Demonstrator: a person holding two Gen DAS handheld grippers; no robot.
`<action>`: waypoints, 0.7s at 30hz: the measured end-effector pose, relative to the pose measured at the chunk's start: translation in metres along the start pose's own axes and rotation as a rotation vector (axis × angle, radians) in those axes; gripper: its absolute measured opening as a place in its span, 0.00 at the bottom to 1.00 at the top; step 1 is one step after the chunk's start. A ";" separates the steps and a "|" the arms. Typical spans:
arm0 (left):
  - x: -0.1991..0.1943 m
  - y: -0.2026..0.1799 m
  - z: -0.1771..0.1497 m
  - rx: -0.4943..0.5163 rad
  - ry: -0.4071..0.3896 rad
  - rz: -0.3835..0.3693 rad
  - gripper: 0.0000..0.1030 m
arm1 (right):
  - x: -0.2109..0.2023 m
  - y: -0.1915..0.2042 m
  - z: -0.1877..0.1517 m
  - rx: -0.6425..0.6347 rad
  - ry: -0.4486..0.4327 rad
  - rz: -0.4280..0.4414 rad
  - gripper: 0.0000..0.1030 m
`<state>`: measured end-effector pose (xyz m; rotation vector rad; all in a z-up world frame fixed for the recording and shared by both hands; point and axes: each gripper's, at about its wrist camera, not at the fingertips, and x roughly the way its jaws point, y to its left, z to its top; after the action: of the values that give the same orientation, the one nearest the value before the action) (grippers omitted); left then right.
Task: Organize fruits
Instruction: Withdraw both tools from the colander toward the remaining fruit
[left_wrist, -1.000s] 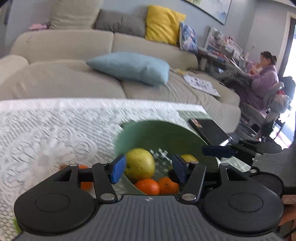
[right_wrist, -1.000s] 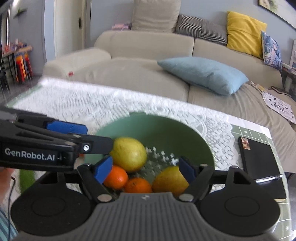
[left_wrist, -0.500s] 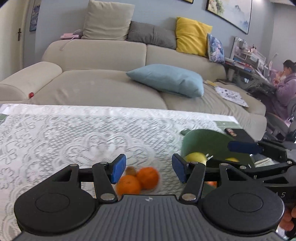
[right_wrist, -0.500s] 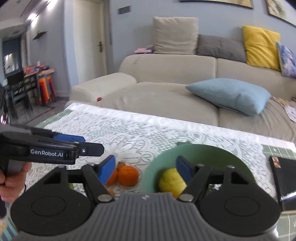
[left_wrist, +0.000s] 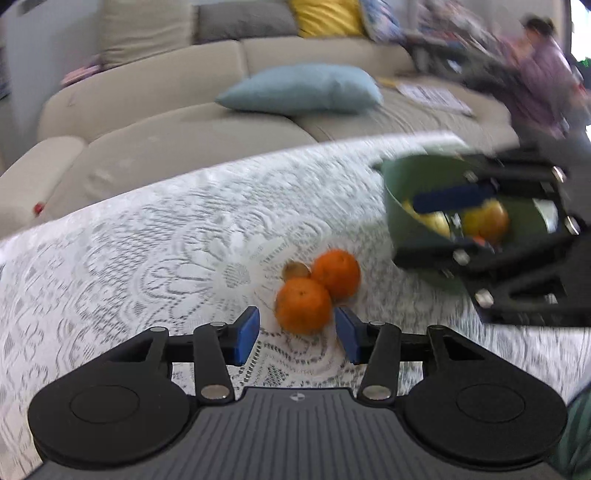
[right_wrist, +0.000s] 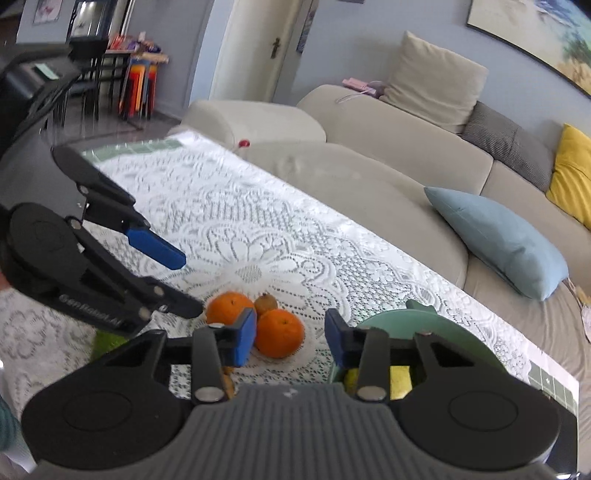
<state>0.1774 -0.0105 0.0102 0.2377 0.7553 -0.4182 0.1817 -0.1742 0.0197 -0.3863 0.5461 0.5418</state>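
Two oranges (left_wrist: 303, 310) (left_wrist: 336, 273) and a small brown kiwi (left_wrist: 295, 269) lie together on the white lace tablecloth (left_wrist: 147, 258). My left gripper (left_wrist: 297, 336) is closing just short of the nearer orange, its blue pads clear of it. In the right wrist view the other orange (right_wrist: 279, 332) shows between the closing pads of my right gripper (right_wrist: 290, 341), with a gap on the right side. The green bowl (right_wrist: 406, 321) at the right holds yellow fruit (left_wrist: 484, 221). The left gripper (right_wrist: 188, 286) reaches in from the left towards the far orange (right_wrist: 229, 308).
A beige sofa (right_wrist: 369, 155) with a light blue cushion (right_wrist: 498, 236) runs along the table's far edge. A green object (right_wrist: 107, 339) lies under the left gripper. A person sits at a desk at the far right (left_wrist: 543, 74). A dark chair and table stand at the far left (right_wrist: 55, 85).
Both grippers have swung left, away from above the bowl, to the oranges on the cloth. Both have rolled, and both pairs of jaws have narrowed.
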 end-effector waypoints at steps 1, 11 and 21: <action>0.003 -0.001 0.000 0.026 0.010 -0.013 0.55 | 0.003 0.000 0.000 -0.007 0.007 0.006 0.36; 0.036 -0.005 0.009 0.196 0.138 -0.043 0.55 | 0.027 0.017 0.005 -0.171 0.087 0.068 0.33; 0.048 -0.006 0.012 0.283 0.106 -0.062 0.59 | 0.056 0.011 0.004 -0.305 0.181 0.094 0.34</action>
<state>0.2132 -0.0333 -0.0159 0.5056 0.8086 -0.5751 0.2177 -0.1426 -0.0121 -0.7066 0.6598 0.6876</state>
